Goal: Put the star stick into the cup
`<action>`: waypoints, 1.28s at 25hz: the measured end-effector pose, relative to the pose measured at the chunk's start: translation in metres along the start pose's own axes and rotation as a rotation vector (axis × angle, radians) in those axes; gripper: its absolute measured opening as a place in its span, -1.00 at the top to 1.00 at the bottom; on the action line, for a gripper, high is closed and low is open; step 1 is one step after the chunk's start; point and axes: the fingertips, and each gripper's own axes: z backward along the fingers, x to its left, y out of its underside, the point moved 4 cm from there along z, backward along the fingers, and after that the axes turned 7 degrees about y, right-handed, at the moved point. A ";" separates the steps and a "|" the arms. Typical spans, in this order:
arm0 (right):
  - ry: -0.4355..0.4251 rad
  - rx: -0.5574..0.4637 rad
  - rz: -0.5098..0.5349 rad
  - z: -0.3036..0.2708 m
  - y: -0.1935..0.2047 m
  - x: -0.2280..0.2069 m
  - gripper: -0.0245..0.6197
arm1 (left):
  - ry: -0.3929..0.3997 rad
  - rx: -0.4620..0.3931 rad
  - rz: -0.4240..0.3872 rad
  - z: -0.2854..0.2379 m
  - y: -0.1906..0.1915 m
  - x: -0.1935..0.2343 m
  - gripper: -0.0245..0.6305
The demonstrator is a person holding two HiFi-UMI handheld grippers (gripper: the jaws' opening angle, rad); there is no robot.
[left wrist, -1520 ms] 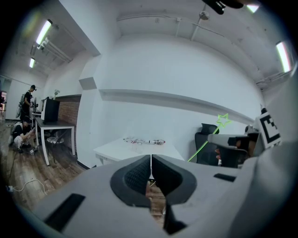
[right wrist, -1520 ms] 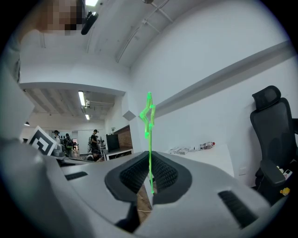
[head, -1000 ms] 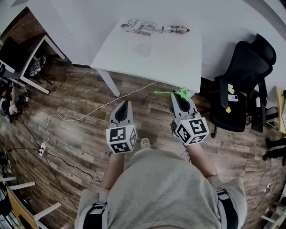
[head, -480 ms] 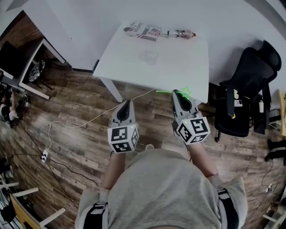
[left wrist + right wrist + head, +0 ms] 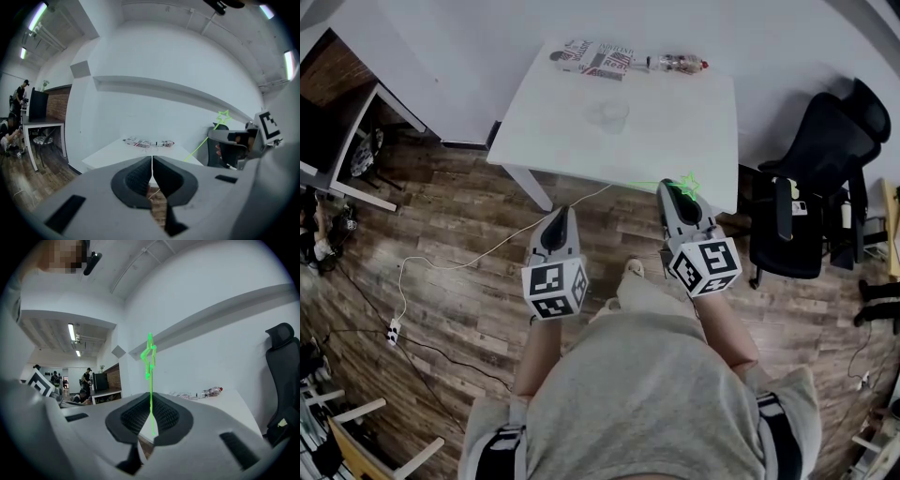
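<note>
My right gripper [image 5: 676, 190] is shut on a thin green star stick [image 5: 685, 184]. In the right gripper view the stick [image 5: 150, 380] stands up from between the closed jaws, its star outline at the top. In the head view the stick's shaft runs left from the jaws, just off the near edge of the white table [image 5: 675, 131]. A clear cup [image 5: 608, 115] stands on the table, well beyond both grippers. My left gripper [image 5: 559, 216] hangs over the wooden floor, shut and empty; its jaws [image 5: 152, 165] meet with nothing between them.
A plastic bottle [image 5: 680, 64] and a printed packet [image 5: 592, 57] lie along the table's far edge. A black office chair [image 5: 811, 187] stands to the right. A white cable [image 5: 469, 251] trails over the floor at left. A desk [image 5: 356, 112] stands at far left.
The table has drawn a little closer to both grippers in the head view. The right gripper with the star stick has come nearer the table's front edge.
</note>
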 end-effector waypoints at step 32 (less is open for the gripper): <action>-0.059 0.065 0.004 -0.222 0.004 -0.069 0.89 | -0.069 0.042 0.036 -0.169 -0.042 0.080 0.90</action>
